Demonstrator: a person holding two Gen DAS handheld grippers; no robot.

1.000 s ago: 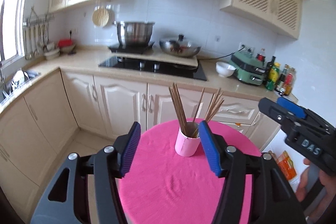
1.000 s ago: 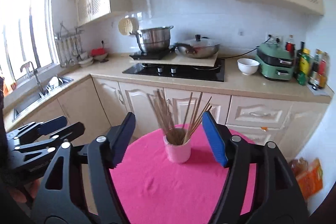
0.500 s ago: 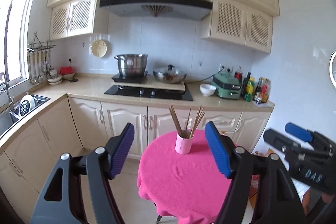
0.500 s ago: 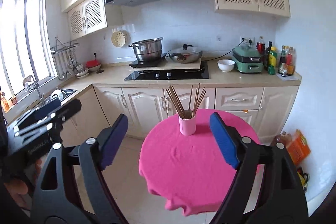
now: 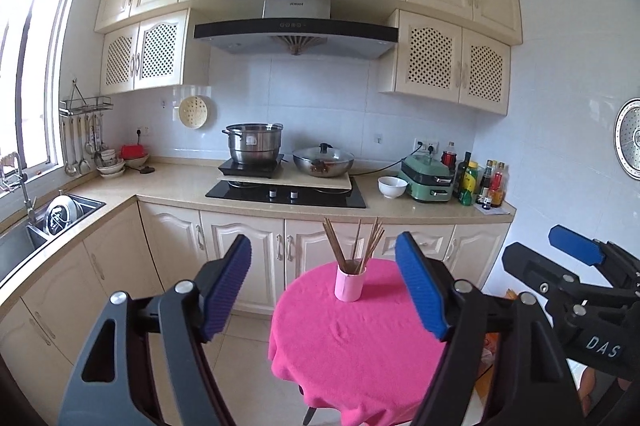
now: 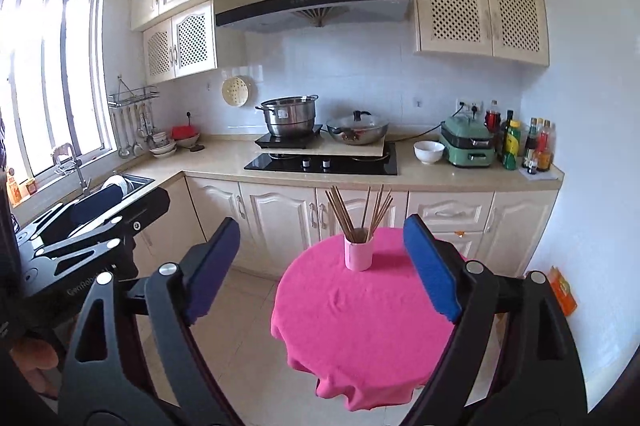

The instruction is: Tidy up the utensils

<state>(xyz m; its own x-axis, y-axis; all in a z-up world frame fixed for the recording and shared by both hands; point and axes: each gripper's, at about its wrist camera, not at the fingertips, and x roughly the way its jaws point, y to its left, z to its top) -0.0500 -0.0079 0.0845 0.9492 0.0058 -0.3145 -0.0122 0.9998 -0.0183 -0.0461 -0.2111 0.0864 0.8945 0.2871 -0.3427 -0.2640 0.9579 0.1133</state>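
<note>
Pink cup (image 5: 349,283) w/ chopsticks (image 5: 352,242) stood upright on pink tablecloth (image 5: 360,338), far edge. Left gripper (image 5: 324,286) & right gripper (image 6: 320,262) both well apart from it, jaws opening, nothing btwn them.

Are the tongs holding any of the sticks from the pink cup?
No, nothing is held. The left tongs and right tongs are opening and empty. The chopsticks all stand in the pink cup on the table.
</note>
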